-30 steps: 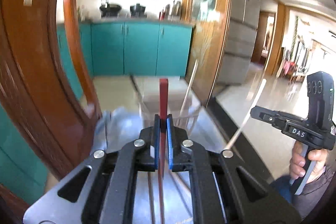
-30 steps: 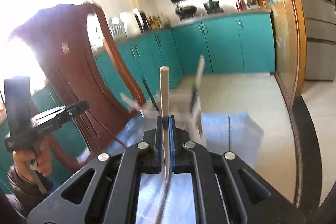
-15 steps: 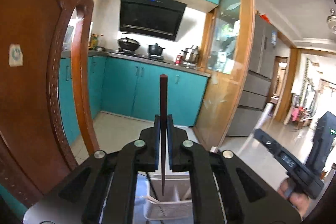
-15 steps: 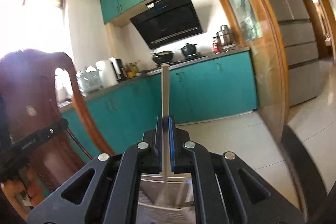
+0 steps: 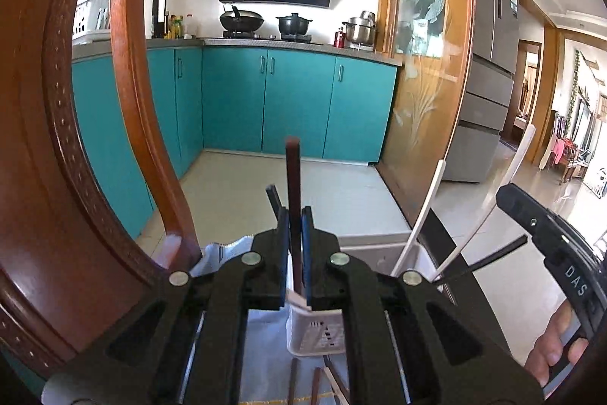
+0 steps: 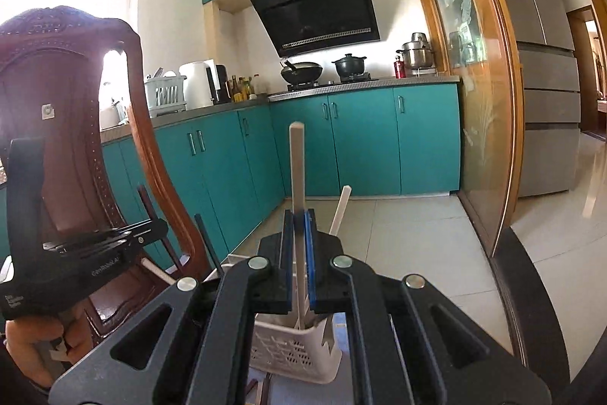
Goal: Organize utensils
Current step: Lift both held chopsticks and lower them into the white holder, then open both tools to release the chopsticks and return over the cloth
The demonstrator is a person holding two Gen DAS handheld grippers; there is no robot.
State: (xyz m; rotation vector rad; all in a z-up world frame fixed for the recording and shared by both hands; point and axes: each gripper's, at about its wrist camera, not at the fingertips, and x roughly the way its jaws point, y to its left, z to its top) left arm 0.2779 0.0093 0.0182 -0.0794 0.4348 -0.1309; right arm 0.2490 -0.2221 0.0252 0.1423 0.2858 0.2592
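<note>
My left gripper (image 5: 295, 215) is shut on a dark brown chopstick (image 5: 293, 173) held upright, its lower end at the rim of the white slotted basket (image 5: 322, 336). My right gripper (image 6: 299, 219) is shut on a cream chopstick (image 6: 297, 169), also upright, whose lower end reaches down inside the basket (image 6: 292, 355). Two white chopsticks (image 5: 423, 211) and a black chopstick (image 5: 485, 260) lean out of the basket. Each gripper shows in the other's view: the right gripper (image 5: 510, 194) at the right edge, the left gripper (image 6: 157, 228) at the left.
A carved wooden chair (image 5: 57, 139) stands close on the left, its back (image 6: 57, 93) behind the left gripper. Loose chopsticks (image 5: 316, 386) lie on the pale blue cloth (image 5: 261, 359) in front of the basket. Teal cabinets (image 5: 296, 101) and tiled floor lie beyond the table.
Both grippers swung upward and then dipped again, closing in on the basket. The two held chopsticks now stand over the basket. Neither grip has altered.
</note>
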